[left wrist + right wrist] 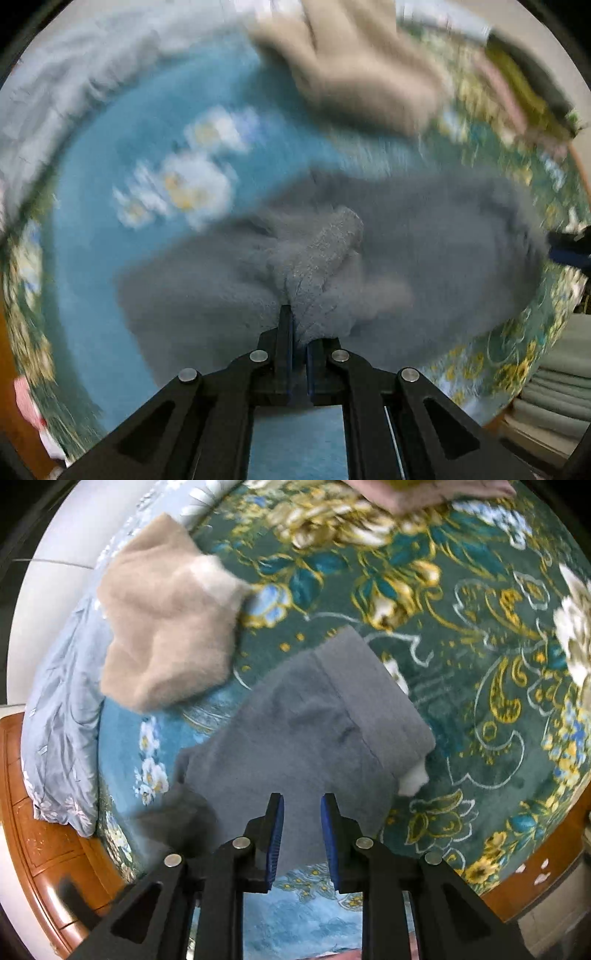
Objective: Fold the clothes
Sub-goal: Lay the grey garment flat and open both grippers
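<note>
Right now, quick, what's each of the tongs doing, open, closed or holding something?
Left tongs: closed on a bunched fold of the fuzzy grey fleece garment.
Right tongs: open and opening, holding nothing, above the same garment.

Work surface is a bed spread with a floral blanket (461,635): dark teal ground with gold and white flowers, plus a lighter blue zone (122,155) carrying white flower motifs. A pale blue-grey quilt (62,709) lies bunched along the blanket's left edge in the right wrist view. A reddish-brown wooden bed frame (44,834) shows beneath the quilt at lower left, chipped at lower right.
</note>
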### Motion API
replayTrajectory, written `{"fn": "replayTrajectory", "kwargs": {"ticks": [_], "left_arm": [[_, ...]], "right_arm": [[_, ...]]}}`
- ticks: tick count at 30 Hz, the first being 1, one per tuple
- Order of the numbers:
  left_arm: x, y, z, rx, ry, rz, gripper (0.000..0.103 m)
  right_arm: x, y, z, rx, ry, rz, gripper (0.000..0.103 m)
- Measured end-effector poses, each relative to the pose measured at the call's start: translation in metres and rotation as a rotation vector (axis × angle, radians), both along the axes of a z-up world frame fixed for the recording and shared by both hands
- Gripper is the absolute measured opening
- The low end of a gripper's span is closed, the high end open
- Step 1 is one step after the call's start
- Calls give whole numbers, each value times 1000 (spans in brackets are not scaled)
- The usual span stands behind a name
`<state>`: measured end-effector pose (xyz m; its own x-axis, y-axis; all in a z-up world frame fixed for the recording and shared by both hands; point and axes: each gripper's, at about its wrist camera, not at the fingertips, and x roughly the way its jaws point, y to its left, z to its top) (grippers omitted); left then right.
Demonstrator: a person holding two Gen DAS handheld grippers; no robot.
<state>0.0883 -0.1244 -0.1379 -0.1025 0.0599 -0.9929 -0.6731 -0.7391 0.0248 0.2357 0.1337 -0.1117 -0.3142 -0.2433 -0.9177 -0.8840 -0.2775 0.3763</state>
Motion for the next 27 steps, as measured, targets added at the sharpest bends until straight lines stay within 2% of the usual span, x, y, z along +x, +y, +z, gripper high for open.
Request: {"fn": "replayTrajectory", "kwargs": {"ticks": [2, 4, 6, 8, 9, 10, 12, 16, 18, 23, 27], "left_arm": [[18, 16, -26, -64, -68, -5, 5], [24, 17, -32, -88, -89, 12, 6], [23, 12, -33, -87, -119, 54, 11], [18, 6, -33, -81, -165, 104, 24], [15, 1, -32, -72, -203, 136, 36], [13, -5, -30, -55, -234, 165, 43], [9, -18, -23, -23, -259, 215, 50], [-5, -61, 3, 31, -216, 387, 54], [-13, -91, 15, 55, -189, 524, 55], [-32, -166, 34, 106, -155, 820, 55], [-25, -207, 43, 122, -136, 924, 55]], "right_arm": [[4, 1, -5, -14, 2, 8, 23], [9, 2, -11, -29, 5, 17, 23], [5, 0, -14, -41, 21, 43, 23], [1, -3, -16, -53, 38, 69, 23], [-1, -4, -18, -60, 46, 82, 24], [-3, -5, -19, -66, 55, 95, 25], [-15, -14, -22, -86, 80, 146, 30], [-44, -43, -32, -144, 133, 260, 38], [-60, -60, -35, -172, 163, 306, 44], [-100, -94, -44, -247, 223, 374, 50], [-127, -108, -56, -280, 192, 367, 50]]}}
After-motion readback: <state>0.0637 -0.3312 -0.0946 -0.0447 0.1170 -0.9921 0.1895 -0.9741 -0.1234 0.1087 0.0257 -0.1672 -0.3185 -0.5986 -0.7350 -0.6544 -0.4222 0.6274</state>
